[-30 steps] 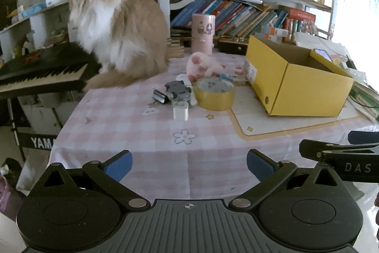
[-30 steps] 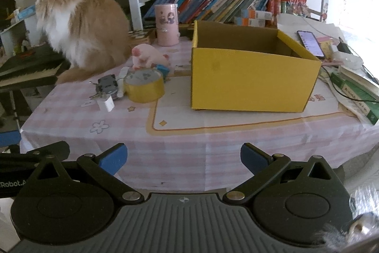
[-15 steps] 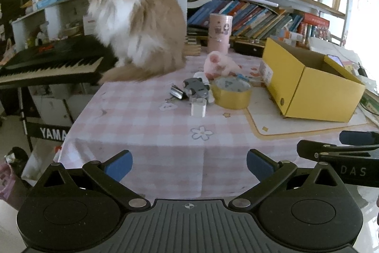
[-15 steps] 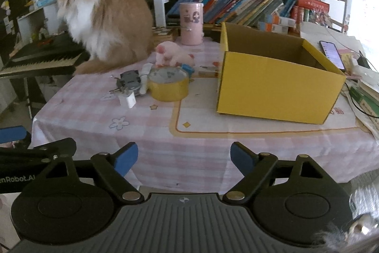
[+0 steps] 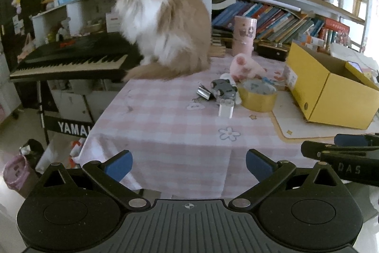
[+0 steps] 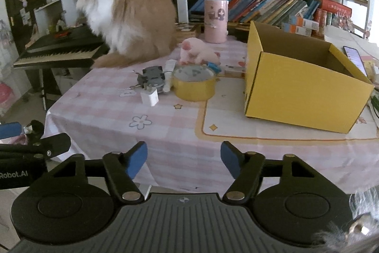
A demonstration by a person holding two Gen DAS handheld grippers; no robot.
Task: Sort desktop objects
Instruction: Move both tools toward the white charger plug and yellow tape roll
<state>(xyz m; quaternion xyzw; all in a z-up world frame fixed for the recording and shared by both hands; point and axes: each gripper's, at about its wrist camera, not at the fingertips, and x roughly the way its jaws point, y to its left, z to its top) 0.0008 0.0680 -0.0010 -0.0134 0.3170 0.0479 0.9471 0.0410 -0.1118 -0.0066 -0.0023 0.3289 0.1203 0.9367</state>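
A cluster of small objects lies mid-table: a yellow tape roll (image 6: 193,84) (image 5: 257,96), a white charger (image 6: 149,97) (image 5: 226,108), a grey toy car (image 6: 152,76) (image 5: 223,87), a binder clip (image 5: 203,93) and a pink plush (image 6: 196,53) (image 5: 245,65). An open yellow cardboard box (image 6: 303,84) (image 5: 331,89) stands to their right. My left gripper (image 5: 189,164) hangs open before the table's front edge, nothing between its fingers. My right gripper (image 6: 183,158) is closing, its jaws empty, also short of the table.
A fluffy cat (image 6: 128,18) (image 5: 163,32) sits at the table's back left beside a black keyboard (image 5: 71,58). A pink cylinder (image 6: 216,20) and bookshelves (image 6: 272,4) stand behind. A phone (image 6: 353,56) lies right of the box.
Both views have shifted so the table scene slid rightward. The right gripper's fingers have drawn closer together. The left gripper's fingers kept their spread.
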